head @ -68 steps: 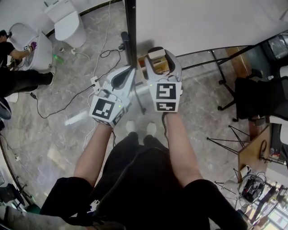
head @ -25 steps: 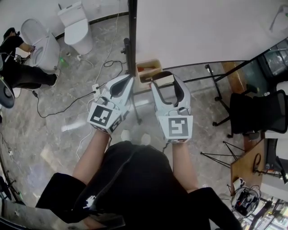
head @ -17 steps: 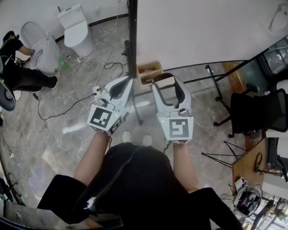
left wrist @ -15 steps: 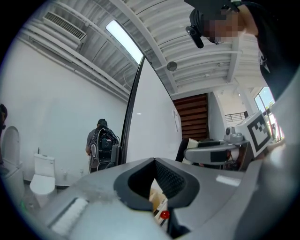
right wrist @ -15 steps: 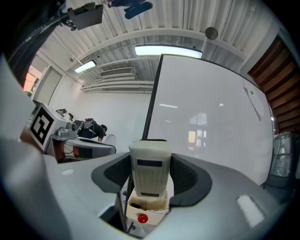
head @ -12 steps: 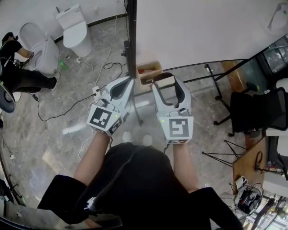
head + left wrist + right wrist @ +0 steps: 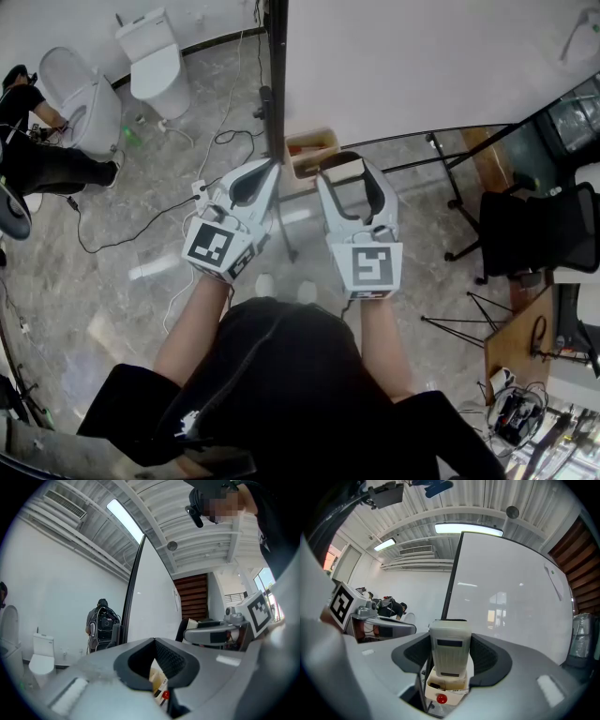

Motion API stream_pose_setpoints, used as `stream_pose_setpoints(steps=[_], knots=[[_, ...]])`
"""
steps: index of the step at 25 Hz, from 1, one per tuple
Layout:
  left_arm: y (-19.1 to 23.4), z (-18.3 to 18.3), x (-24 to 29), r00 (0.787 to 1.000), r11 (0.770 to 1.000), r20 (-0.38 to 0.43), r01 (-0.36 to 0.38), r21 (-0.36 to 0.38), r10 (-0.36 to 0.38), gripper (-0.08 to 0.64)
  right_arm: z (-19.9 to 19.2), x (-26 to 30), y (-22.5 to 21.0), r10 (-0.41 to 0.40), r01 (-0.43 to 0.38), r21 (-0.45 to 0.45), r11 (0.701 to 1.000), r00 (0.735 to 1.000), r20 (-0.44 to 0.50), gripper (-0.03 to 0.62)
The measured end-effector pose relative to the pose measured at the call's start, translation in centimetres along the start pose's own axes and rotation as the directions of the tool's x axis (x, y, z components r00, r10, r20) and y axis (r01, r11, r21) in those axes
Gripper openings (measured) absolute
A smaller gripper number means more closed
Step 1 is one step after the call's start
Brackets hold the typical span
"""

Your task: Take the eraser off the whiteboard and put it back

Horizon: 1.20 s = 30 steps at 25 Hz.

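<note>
Jaws of right gripper (image 7: 451, 654) clamp ribbed, off-white eraser (image 7: 450, 641).

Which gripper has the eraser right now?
The right gripper: its jaws clamp the white eraser. The left gripper is shut with nothing between its jaws.

Pale grey left tongs (image 7: 266, 169) and right tongs (image 7: 342, 169), black ridged pads (image 7: 169, 659), black-and-white square-marker cubes (image 7: 220, 247), black short sleeves (image 7: 141, 405)
</note>
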State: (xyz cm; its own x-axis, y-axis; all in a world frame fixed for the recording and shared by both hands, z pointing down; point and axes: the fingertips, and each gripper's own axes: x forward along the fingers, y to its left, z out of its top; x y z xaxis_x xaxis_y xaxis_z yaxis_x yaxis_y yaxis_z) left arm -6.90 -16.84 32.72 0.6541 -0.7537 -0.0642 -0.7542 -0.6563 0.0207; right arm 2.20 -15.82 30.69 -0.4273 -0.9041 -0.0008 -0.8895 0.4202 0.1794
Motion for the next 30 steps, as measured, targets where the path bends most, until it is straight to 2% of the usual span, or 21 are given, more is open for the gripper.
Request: stream_pose_setpoints(steps=[22, 30], knots=[[1.5, -1.8, -0.2, 0.999, 1.0, -0.036, 0.012, -0.017, -0.012, 0.005, -2.0, 3.6, 0.0, -0.018, 0.018, -0.015, 1.0, 0.999, -0.049, 0.265], [2.4, -2.7, 0.4, 0.998, 1.0, -0.05, 0.03, 0.002, -0.03, 0.005, -3.1, 5.8, -0.2, -0.026, 0.025, -0.02, 1.0, 0.997, -0.073, 0.265]])
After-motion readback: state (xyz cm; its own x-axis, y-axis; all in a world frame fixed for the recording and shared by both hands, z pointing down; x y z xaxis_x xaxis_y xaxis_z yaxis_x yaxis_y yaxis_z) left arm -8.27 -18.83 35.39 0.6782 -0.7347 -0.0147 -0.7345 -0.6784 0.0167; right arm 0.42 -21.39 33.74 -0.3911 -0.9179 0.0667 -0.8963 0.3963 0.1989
